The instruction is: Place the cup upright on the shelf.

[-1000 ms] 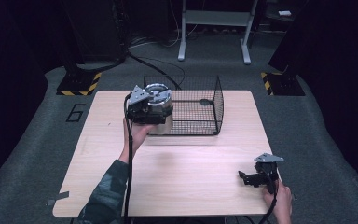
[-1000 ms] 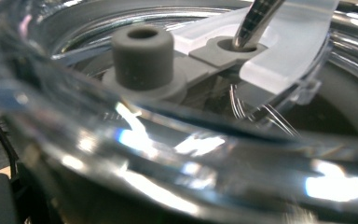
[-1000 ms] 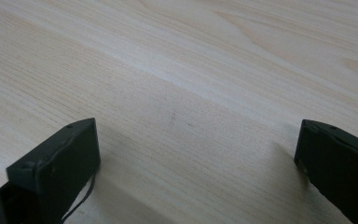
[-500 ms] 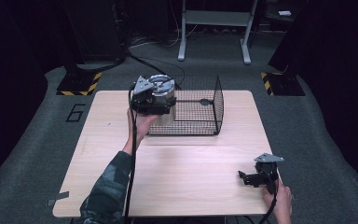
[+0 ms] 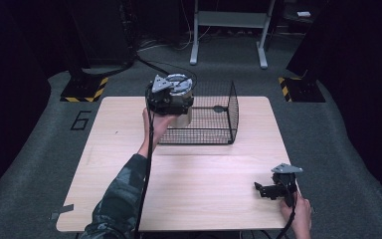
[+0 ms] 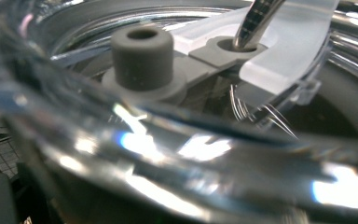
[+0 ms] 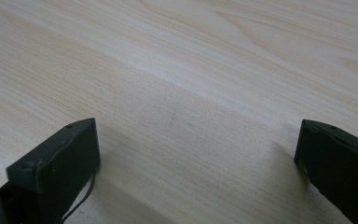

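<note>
In the high view, the left tool (image 5: 171, 94) is holding a glass lidded container (image 5: 181, 118) at the near-left corner of the wire basket (image 5: 218, 128); judged step: lowering it inside, which calls for clearing the rim. In the left gripper view, the clear lid (image 6: 177, 140) with its grey plug (image 6: 142, 57) is sitting directly against the camera, so the jaw state cannot be told. In the right gripper view, the right tool (image 7: 193, 154) is resting spread and empty on the tabletop (image 7: 205, 70), well apart from the container.

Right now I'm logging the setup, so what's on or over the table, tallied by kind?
Hand-held gripper: 2, left, right
Black wire basket: 1
Clear lidded container, at the left hand-held gripper: 1
Total: 4
</note>
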`<state>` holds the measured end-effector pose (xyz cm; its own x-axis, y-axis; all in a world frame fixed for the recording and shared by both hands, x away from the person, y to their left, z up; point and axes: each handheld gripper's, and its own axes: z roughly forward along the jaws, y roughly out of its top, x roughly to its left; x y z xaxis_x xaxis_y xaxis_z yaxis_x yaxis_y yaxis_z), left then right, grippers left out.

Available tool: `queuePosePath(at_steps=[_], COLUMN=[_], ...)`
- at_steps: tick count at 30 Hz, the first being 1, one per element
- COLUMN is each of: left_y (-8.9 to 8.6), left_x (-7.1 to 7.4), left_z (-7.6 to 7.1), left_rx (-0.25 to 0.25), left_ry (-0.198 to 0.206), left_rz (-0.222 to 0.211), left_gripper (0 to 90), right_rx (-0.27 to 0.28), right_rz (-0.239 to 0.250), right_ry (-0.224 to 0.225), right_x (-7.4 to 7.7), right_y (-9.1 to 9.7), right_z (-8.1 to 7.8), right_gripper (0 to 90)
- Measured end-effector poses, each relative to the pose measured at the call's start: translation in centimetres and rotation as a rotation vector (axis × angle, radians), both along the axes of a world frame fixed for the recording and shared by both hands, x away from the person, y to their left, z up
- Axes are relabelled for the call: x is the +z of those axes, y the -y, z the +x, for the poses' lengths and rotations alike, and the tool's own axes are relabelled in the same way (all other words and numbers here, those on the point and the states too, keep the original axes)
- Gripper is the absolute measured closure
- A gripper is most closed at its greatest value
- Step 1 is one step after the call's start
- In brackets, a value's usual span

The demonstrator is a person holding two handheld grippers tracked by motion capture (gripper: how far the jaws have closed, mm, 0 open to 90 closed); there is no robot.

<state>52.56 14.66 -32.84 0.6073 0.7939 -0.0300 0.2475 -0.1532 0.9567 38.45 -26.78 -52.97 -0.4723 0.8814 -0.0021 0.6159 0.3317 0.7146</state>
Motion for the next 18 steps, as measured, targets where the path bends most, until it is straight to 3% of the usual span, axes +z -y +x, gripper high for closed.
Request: queuePosePath(at_steps=[18], left_y=[2.3], left_x=[-1.2], left_z=[3.6], left_rx=[0.02], left_ry=[-0.033], left_rz=[0.034], left_gripper=[2.7], right_rx=[-0.009], right_rz=[0.007], right_ry=[-0.004], right_x=[0.0], right_y=[-0.1], right_z=[0.0], right_gripper=[0.0])
